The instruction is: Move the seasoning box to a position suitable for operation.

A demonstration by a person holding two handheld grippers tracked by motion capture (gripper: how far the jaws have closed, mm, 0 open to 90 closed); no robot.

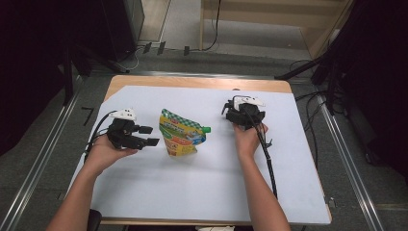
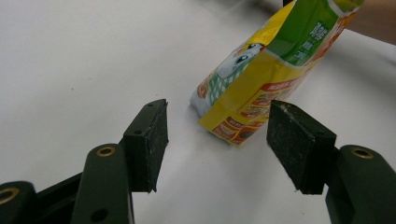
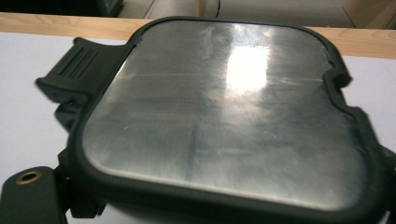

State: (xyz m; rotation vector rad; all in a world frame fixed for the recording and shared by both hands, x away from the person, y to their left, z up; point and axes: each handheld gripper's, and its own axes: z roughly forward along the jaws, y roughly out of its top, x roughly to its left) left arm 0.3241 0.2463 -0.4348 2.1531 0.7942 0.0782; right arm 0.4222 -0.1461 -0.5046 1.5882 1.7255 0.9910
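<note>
Here, mid-table (image 1: 192, 82) on the white sheet (image 1: 192, 183): yellow-and-green pouch (image 1: 182, 134), green cap (image 1: 206, 129) pointing toward the right side. Seen from the left gripper view, stands on its bottom edge and leans away, printed face (image 2: 261, 79) toward the camera.

Left tongs (image 1: 150, 135): held in the left hand (image 1: 103, 154) just left of the pouch, lying roughly level, tips toward it. Jaws wide apart, gripping nothing; pouch's lower corner beyond and between the two pads (image 2: 299, 144), not touching either.

Right tongs (image 1: 235, 113): held in the right hand (image 1: 248, 139), to the right of the pouch and farther up the table, apart from it. In the right gripper view, right up against the camera, a flat shiny metal lid (image 3: 215, 112) with a black rim and a ribbed black tab (image 3: 77, 65) at one corner. Covers the jaws almost wholly; only one jaw's base visible at the lower left. Cannot tell whether the pads press on the lid or stand free of it.
</note>
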